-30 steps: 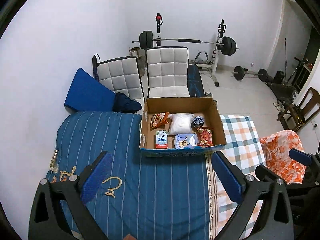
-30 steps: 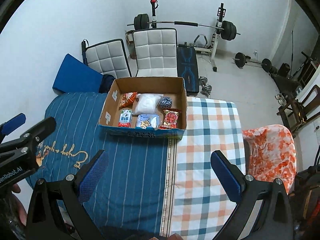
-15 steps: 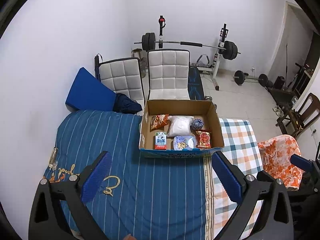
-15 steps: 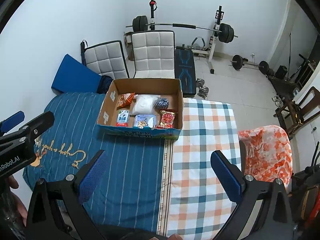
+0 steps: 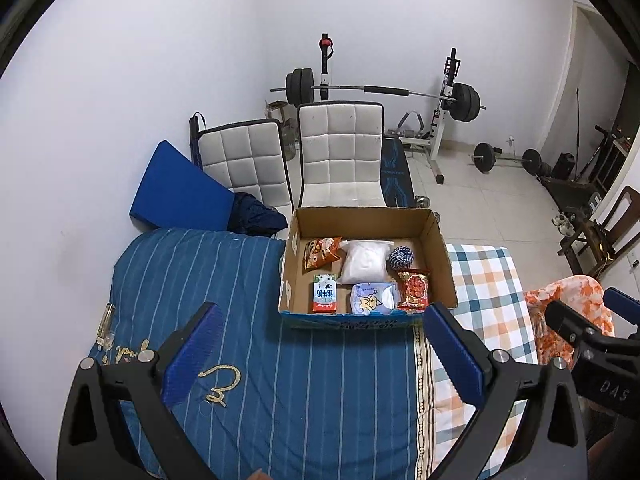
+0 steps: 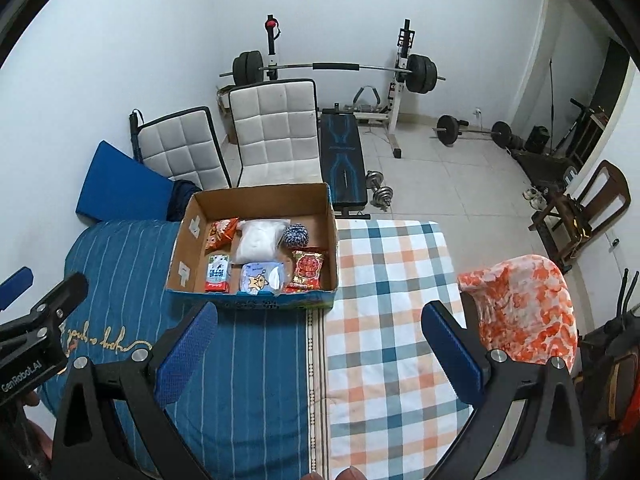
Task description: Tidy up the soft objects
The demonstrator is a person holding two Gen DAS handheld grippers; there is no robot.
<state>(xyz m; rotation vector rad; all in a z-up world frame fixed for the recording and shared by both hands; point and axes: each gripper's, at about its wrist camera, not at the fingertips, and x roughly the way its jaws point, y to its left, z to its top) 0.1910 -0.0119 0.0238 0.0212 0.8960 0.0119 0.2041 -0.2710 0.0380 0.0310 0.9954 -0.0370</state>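
1. Your left gripper (image 5: 324,344) hangs above the blue striped cloth (image 5: 224,280), jaws wide apart and holding nothing.
2. Your right gripper (image 6: 320,344) hangs over the seam where the blue striped cloth meets the plaid cloth (image 6: 392,280); its jaws are also spread wide, with nothing between them.
3. The cardboard box (image 5: 440,264) sits open on the table, ahead of both grippers and well apart from them, its near wall along the far part of the striped cloth.
4. Inside the box, the back row holds an orange snack bag (image 5: 320,252) on the left, a white soft pack (image 5: 364,262) in the middle and a blue-and-white yarn ball (image 5: 401,258) on the right.
5. The front row holds a small green-and-white carton (image 5: 325,293) on the left, a pale blue tissue pack (image 5: 373,298) in the middle and a red snack bag (image 5: 414,288) on the right.
6. The packs lie close together, some touching their neighbours.
7. Beyond the table stand two white padded chairs (image 5: 340,152), with a barbell rack (image 5: 380,92) against the wall.
8. An orange floral cloth (image 6: 524,308) drapes over a chair just right of the plaid cloth.
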